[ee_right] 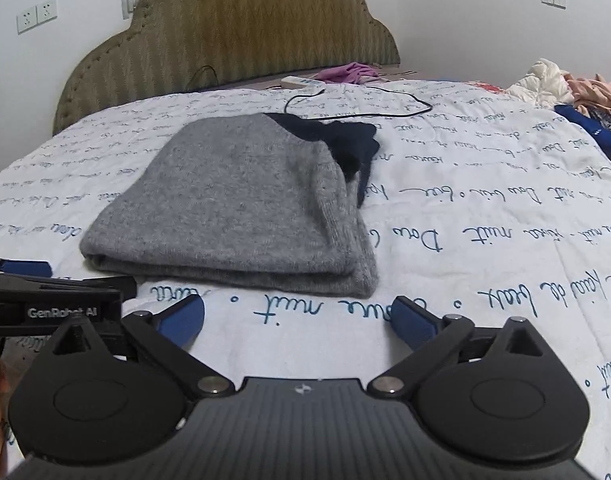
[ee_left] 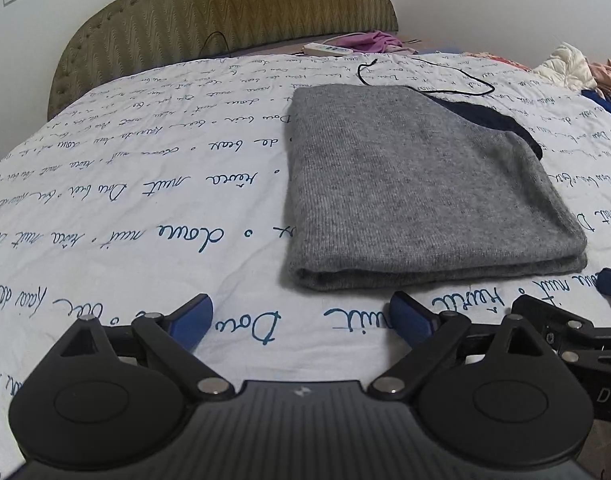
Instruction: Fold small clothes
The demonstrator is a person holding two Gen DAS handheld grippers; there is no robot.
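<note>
One folded grey sweater with a dark garment under its far corner lies mid-bed on a white sheet of looping blue script, while the left gripper, marked "GenRobot AI", and right gripper gape wide, empty, near the sweater's near edge.

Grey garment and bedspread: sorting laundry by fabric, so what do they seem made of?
Grey garment: likely wool-type knit, matte and fuzzy, with fine ribbing visible. Bedspread: probably smooth woven cotton, white with blue printed script and slightly creased.
</note>
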